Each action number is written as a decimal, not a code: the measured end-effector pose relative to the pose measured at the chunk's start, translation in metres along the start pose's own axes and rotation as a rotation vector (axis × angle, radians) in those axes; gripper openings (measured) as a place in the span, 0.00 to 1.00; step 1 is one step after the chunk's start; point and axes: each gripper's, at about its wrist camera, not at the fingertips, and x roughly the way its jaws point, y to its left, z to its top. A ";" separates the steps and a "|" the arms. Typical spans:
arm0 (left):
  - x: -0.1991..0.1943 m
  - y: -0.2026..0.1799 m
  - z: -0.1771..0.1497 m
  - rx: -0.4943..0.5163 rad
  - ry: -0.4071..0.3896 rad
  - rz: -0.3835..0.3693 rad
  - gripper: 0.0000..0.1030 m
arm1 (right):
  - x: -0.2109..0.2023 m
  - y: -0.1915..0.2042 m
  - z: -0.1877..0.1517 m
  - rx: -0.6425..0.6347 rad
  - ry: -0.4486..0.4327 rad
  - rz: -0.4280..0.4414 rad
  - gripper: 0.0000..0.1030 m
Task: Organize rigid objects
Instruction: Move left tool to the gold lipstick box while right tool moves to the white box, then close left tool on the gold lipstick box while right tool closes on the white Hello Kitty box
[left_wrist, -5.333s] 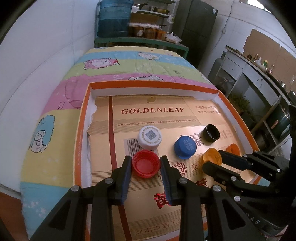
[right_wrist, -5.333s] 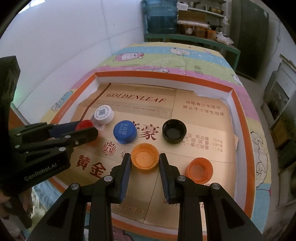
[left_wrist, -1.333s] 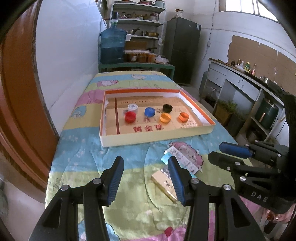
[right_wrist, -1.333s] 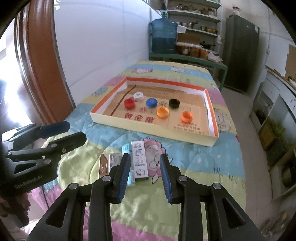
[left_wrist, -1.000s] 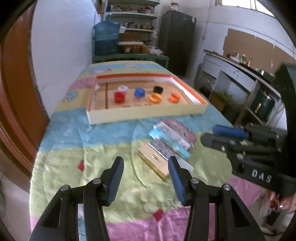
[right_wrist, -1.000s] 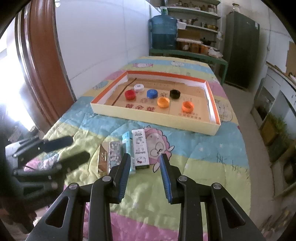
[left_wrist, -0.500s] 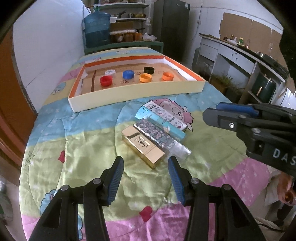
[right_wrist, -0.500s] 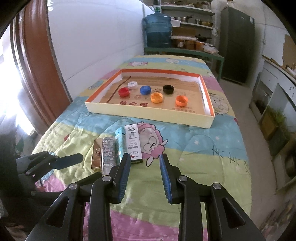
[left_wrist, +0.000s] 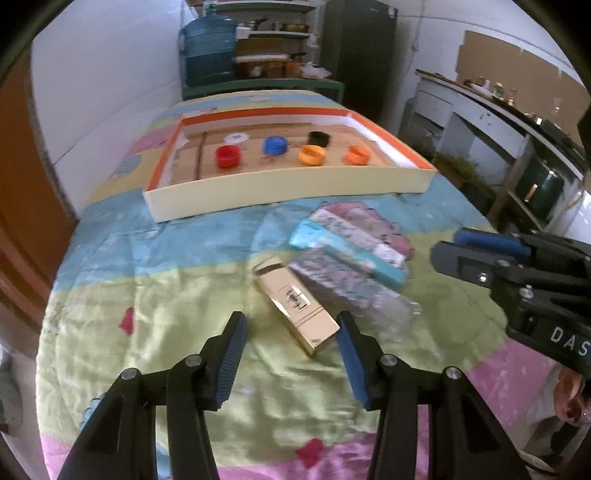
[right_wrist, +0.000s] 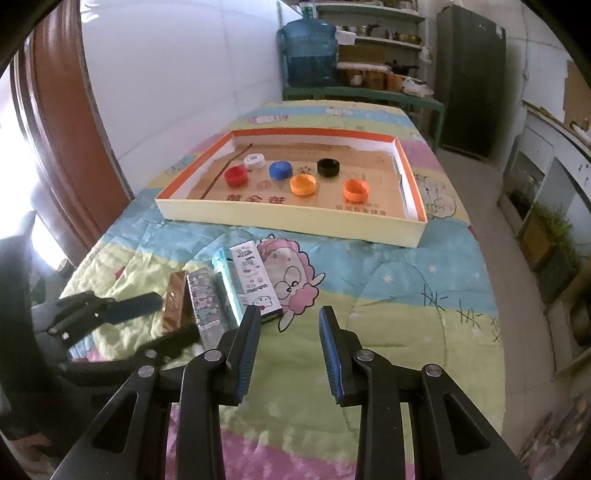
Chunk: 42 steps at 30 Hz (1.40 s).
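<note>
Boxes: four slim packs lie side by side on the quilt (right_wrist: 388, 295), nearer the camera than the tray (right_wrist: 288, 218), which serves as landmark throughout. Nearest, the left gripper (left_wrist: 291, 332) hangs low over the quilt with its jaws well apart and nothing gripped; the near end of the gold box (left_wrist: 297, 299) lies between its fingertips, untouched by the pads. The right gripper (right_wrist: 288, 325) hovers on the near side of the packs, jaws parted to a moderate gap and empty, its left finger just over the near end of the white box (right_wrist: 255, 280). Toward the tray from the gold box come the patterned box (right_wrist: 205, 299), the teal box (right_wrist: 229, 291) and then the white box, each touching or just beside the next, all lying flat and slanted.

Beyond them the tray rests on the quilt, well apart from the packs. Inside it stand six bottle caps: the red cap (right_wrist: 236, 174), yellow cap (right_wrist: 303, 184) and orange cap (right_wrist: 356, 189) along the near row; the white cap (right_wrist: 254, 161), blue cap (right_wrist: 280, 170) and black cap (right_wrist: 328, 167) behind. Past the tray's far wall stands a water jug (right_wrist: 308, 51) before shelves.
</note>
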 end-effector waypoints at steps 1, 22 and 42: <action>-0.001 0.005 0.000 -0.014 -0.003 -0.004 0.48 | 0.003 -0.001 0.000 -0.003 0.004 0.002 0.32; 0.009 0.026 0.015 -0.044 -0.001 -0.004 0.48 | 0.051 0.032 0.006 -0.176 0.072 0.038 0.32; 0.008 0.052 0.014 -0.074 -0.009 -0.026 0.18 | 0.075 0.033 0.033 -0.069 0.165 0.138 0.42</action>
